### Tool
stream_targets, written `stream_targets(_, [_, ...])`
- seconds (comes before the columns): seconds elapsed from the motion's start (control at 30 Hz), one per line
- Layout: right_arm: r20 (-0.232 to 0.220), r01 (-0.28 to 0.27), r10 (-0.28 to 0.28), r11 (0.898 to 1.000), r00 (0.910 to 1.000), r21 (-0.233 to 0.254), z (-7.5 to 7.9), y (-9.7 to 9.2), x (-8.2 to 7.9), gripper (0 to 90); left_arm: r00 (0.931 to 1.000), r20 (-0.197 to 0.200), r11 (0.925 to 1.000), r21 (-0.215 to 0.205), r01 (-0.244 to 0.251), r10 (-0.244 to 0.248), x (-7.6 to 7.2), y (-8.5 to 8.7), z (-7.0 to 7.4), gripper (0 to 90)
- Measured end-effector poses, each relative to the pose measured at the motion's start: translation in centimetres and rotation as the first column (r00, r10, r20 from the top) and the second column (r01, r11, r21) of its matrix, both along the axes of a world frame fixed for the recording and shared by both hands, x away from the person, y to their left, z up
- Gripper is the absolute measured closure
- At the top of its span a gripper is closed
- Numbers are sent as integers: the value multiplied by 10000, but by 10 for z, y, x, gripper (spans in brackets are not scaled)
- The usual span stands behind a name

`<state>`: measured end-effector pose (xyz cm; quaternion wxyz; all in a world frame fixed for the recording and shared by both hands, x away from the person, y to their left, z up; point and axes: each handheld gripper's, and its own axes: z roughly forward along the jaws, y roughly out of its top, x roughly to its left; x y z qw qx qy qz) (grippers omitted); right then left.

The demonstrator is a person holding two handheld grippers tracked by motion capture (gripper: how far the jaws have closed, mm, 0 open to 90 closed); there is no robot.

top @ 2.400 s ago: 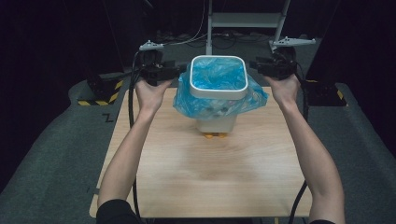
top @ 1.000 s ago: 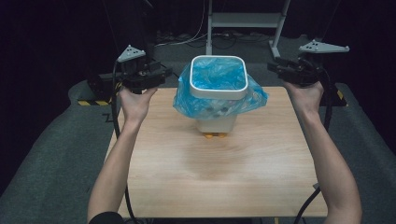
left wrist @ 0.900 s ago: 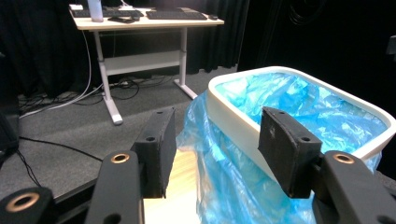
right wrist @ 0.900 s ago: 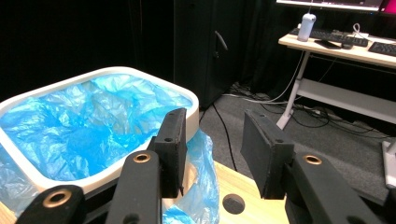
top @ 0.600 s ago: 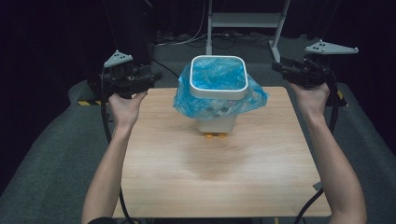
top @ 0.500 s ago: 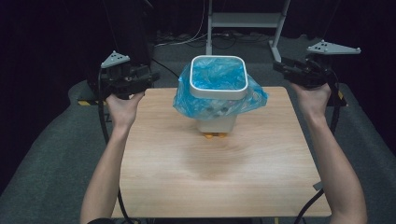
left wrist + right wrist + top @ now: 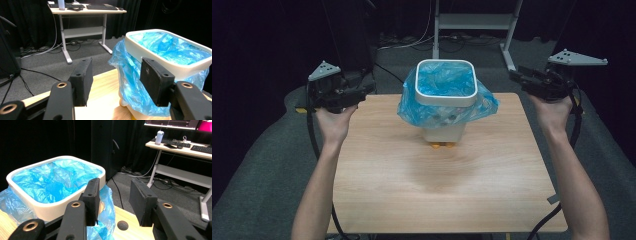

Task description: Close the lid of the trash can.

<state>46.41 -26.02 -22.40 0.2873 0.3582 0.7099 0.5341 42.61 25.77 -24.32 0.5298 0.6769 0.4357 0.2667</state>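
White bin [image 7: 445, 100] between our two claws on the wooden table [image 7: 437, 175], lined inside with a blue bag [image 7: 447, 80] that spills over its rim, left gripper [image 7: 362, 92] and right gripper [image 7: 517, 76] well clear of it, jaws apart, clamping nothing.

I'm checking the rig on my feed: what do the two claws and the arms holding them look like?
Both are black two-jaw tools. The left claw and right claw each carry a grey three-cornered plate with dark dots on top and trail a black cable. The gripper views show flat black pads and brass-coloured rivets. The forearms are bare, without sleeves.
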Motion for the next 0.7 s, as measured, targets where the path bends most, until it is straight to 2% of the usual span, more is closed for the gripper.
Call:
stream_targets(0.17, [66, -64, 64, 10000, 10000, 7, 0, 0, -4, 599, 9999, 100, 9999, -75, 66, -65, -3, 3, -1, 437])
stream_targets(0.47, [153, -114, 110, 9997, 9998, 217, -9, -9, -17, 599, 9999, -7, 9998, 130, 158, -158, -7, 3, -7, 431])
stream_targets(0.7, [32, -171, 170, 9995, 9998, 258, -15, -13, -21, 599, 9999, -52, 9998, 161, 87, -87, -14, 7, -13, 430])
